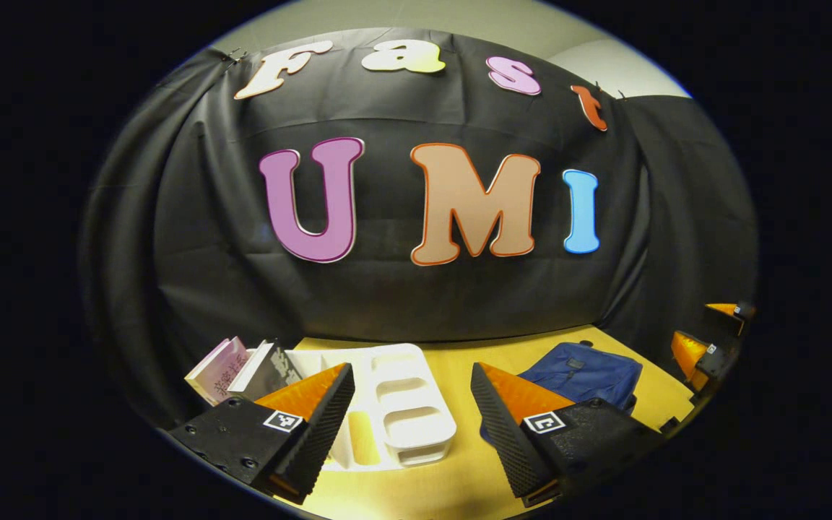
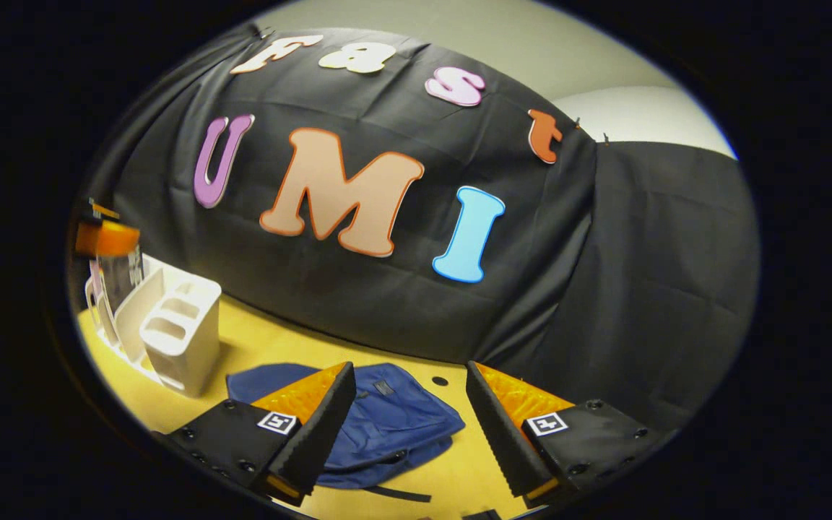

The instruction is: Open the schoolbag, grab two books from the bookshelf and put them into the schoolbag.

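1. left gripper (image 1: 410, 422), left gripper view: both fingers rise from the lower edge with a wide gap between them; the jaws stand apart and nothing lies clamped in them; the gripper hangs above the yellow table (image 1: 459, 365).
2. bookshelf (image 1: 405, 404), a white slotted rack; it lies ahead of the left gripper, mostly in the gap between its fingers and partly behind the left-hand finger; its slots nearest the gap hold nothing.
3. books (image 1: 243, 370); two volumes lean tilted at the far end of the bookshelf, beyond and outside the left-hand finger; one has a pale pink cover, the other a dark cover; they touch each other.
4. schoolbag (image 1: 582, 372), blue; it lies flat on the table beyond the right-hand finger of the left gripper, well apart from the bookshelf; whether its zip is open cannot be told.
5. right gripper (image 2: 409, 426), right gripper view: fingers spread wide, gripping nothing; it also shows at the far right edge of the left gripper view, past the schoolbag.
6. schoolbag in the right gripper view (image 2: 387, 419): it lies directly ahead, between the two fingers and partly hidden behind the left-hand one; a dark strap trails from its near edge.
7. bookshelf in the right gripper view (image 2: 170, 332): it stands far outside the left-hand finger, with the left gripper above it at the edge.
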